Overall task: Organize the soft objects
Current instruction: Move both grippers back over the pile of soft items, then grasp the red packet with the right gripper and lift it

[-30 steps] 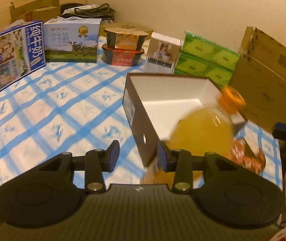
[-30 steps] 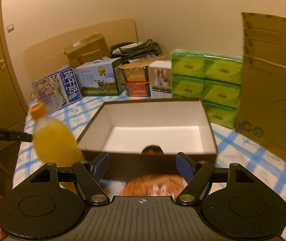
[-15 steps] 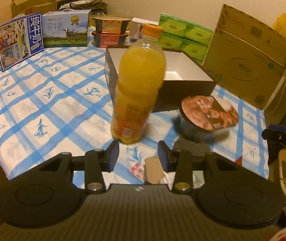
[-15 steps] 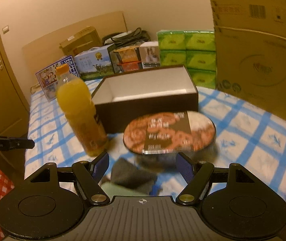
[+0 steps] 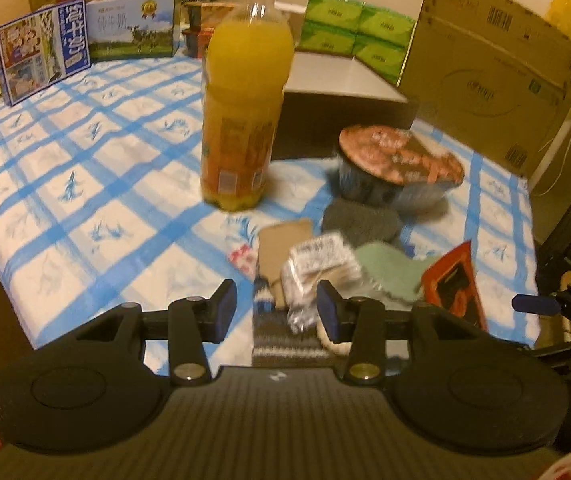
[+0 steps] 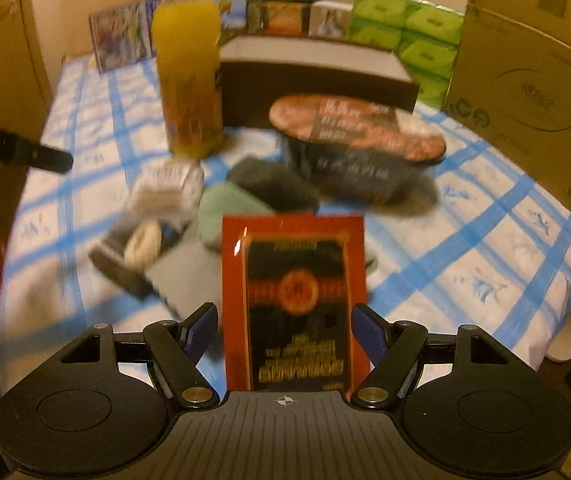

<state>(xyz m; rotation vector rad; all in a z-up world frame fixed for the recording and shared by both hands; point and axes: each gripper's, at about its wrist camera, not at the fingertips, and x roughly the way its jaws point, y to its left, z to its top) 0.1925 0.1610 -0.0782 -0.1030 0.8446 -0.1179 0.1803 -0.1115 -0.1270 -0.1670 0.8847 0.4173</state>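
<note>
A pile of soft things lies near the table's front edge: a dark grey cloth (image 5: 359, 220) (image 6: 273, 184), a pale green cloth (image 5: 389, 272) (image 6: 229, 212) and a striped sock (image 5: 285, 336) (image 6: 125, 268). A plastic-wrapped packet (image 5: 317, 262) (image 6: 165, 184) rests on them. My left gripper (image 5: 276, 308) hovers open over the sock and packet, pads touching nothing. A red and black packet (image 6: 297, 300) (image 5: 451, 284) lies flat. My right gripper (image 6: 285, 334) is open astride it, with small gaps at both pads.
An orange juice bottle (image 5: 245, 96) (image 6: 187, 80) stands upright beside a noodle bowl (image 5: 401, 164) (image 6: 357, 140). Behind them is an open dark box with a white inside (image 5: 345, 80) (image 6: 313, 68). Green tissue packs (image 5: 357, 36), milk cartons (image 5: 41, 48) and a big cardboard box (image 5: 485, 68) line the back.
Both grippers have drawn back from the open box towards the near table edge and sunk. The soft pile and red packet came into view. The bottle, blurred and tilted before, now stands upright.
</note>
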